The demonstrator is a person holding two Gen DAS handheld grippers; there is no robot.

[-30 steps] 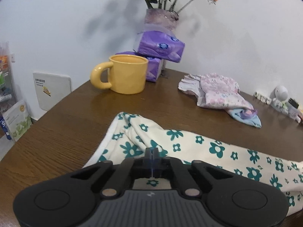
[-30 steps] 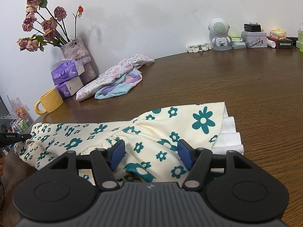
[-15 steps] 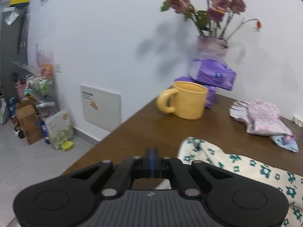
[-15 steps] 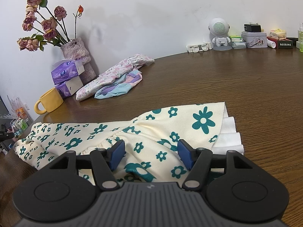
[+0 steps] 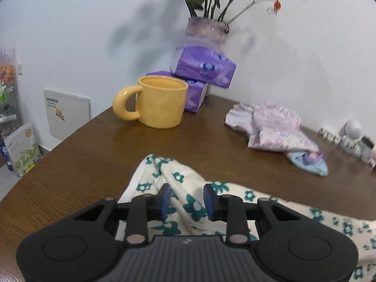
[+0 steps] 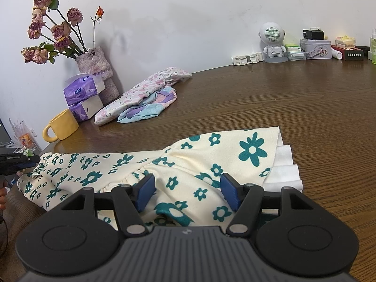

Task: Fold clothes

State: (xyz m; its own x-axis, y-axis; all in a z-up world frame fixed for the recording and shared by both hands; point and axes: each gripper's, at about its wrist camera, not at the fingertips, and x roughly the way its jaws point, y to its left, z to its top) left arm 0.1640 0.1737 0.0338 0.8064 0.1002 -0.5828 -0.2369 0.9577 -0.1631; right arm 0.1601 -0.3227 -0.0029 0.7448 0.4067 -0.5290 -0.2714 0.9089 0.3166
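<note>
A cream garment (image 6: 178,164) with teal flowers lies stretched across the brown bench (image 6: 293,98), its plain white layers showing at the end nearest the right side of the right wrist view.

Left claw (image 5: 188,202): jaws have just been opening and now stand a little apart. A raised fold at the garment's end lies between the blue pads (image 5: 164,198); they do not appear to press it. In the right wrist view this claw (image 6: 35,158) sits at the garment's far left end.

Right claw (image 6: 188,191): jaws spread wide, hovering low over the garment's gathered middle. The cloth passes beneath and between the pads (image 6: 146,189); no grip is evident.

Other items on the bench: a yellow mug (image 5: 162,101) near the far left edge, with two purple tissue packs (image 5: 204,69) stacked just behind it and a vase (image 5: 206,29) of dried roses behind those. A pink floral garment (image 5: 275,127) lies over a pale blue one (image 5: 310,164), well apart from the cream one. A white figurine (image 6: 272,40) and small boxes line the wall.
</note>
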